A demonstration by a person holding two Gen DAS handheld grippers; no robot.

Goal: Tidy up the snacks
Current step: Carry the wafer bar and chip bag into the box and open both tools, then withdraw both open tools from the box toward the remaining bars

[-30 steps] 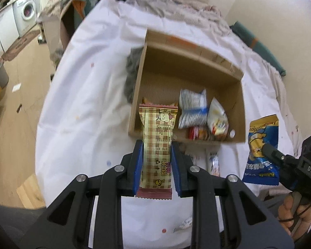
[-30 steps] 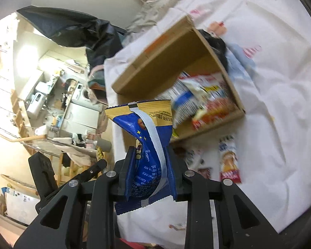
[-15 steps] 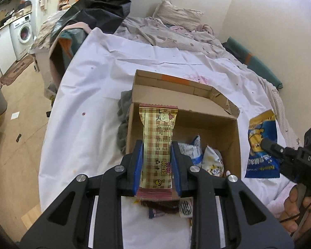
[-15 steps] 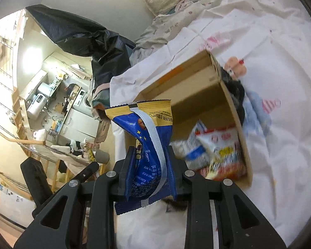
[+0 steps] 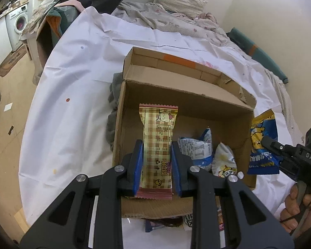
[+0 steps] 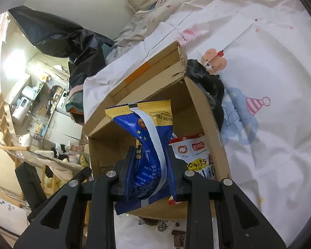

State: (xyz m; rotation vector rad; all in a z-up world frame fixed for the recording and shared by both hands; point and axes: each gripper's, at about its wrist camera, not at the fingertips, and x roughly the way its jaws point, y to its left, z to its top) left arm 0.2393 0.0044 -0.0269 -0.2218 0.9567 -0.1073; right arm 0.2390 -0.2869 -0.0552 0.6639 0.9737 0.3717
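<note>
My left gripper point(image 5: 157, 151) is shut on a tan checked snack bar point(image 5: 158, 145) and holds it over the left part of the open cardboard box point(image 5: 188, 95). Inside the box lie a blue-white packet point(image 5: 197, 148) and a white cartoon packet point(image 5: 225, 160). My right gripper point(image 6: 151, 159) is shut on a blue and yellow snack bag point(image 6: 149, 143), held over the same box point(image 6: 155, 78); a white-red packet point(image 6: 193, 155) lies inside. The blue bag point(image 5: 263, 143) also shows at the box's right side in the left wrist view.
The box sits on a white sheet point(image 5: 72, 87) over a bed. A dark cloth point(image 5: 113, 105) lies against the box's left wall. Small snack packets point(image 5: 163, 224) lie in front of the box. A pillow point(image 5: 180, 2) and rumpled bedding are at the far end.
Both grippers have come forward towards the box, holding their snacks. The box has grown larger in both views, and the loose packets have slid down under the grippers.
</note>
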